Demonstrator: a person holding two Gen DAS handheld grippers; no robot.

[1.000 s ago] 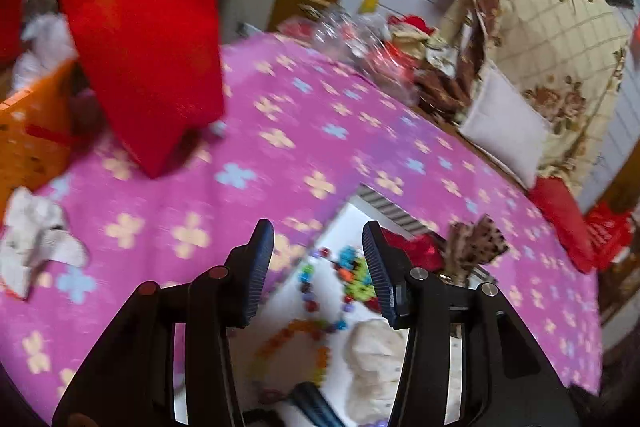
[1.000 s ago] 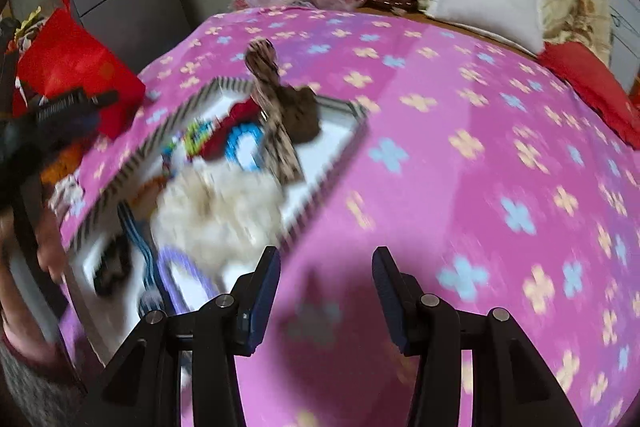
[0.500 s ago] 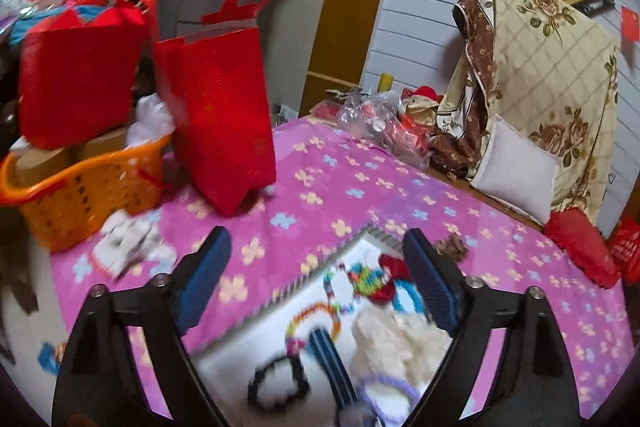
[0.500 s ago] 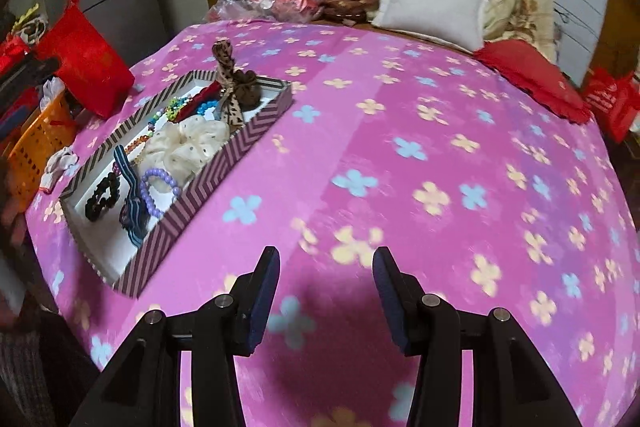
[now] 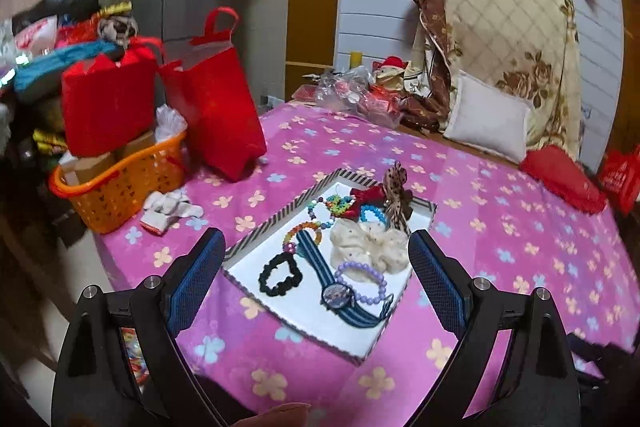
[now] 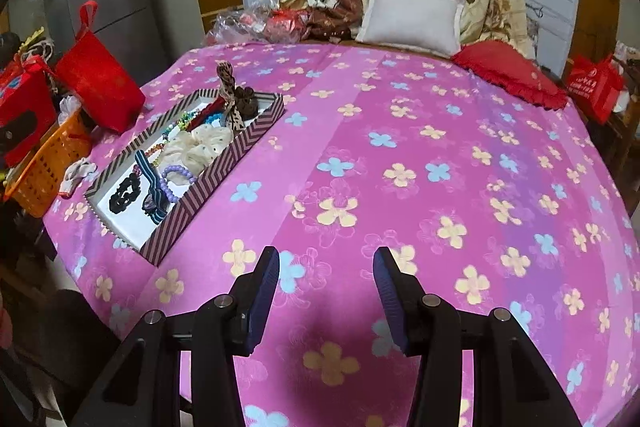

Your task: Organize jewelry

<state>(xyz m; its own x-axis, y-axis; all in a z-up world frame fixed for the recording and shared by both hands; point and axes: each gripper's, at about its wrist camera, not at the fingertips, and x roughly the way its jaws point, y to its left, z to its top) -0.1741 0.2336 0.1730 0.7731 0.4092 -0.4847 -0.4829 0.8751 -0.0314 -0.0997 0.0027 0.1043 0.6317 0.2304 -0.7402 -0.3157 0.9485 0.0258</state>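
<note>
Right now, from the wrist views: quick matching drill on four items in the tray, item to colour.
Items:
1. wristwatch strap
2. bead bracelet by the watch face
3. big scrunchie mid-tray
4. small scrunchie at the tray's near left

Colours:
A. cream
B. black
C. blue striped
D. lilac

Pairs: 1-C, 2-D, 3-A, 4-B

Tray (image 5: pixel 280 223) on the bedspread (image 6: pixel 400 167), with surroundings.
Watch (image 5: pixel 338 294), bead bracelet (image 5: pixel 362 281) and scrunchie (image 5: pixel 370 243) lie in the tray; basket (image 5: pixel 120 183) and bag (image 5: pixel 218 115) stand left, pillow (image 6: pixel 412 15) behind.
</note>
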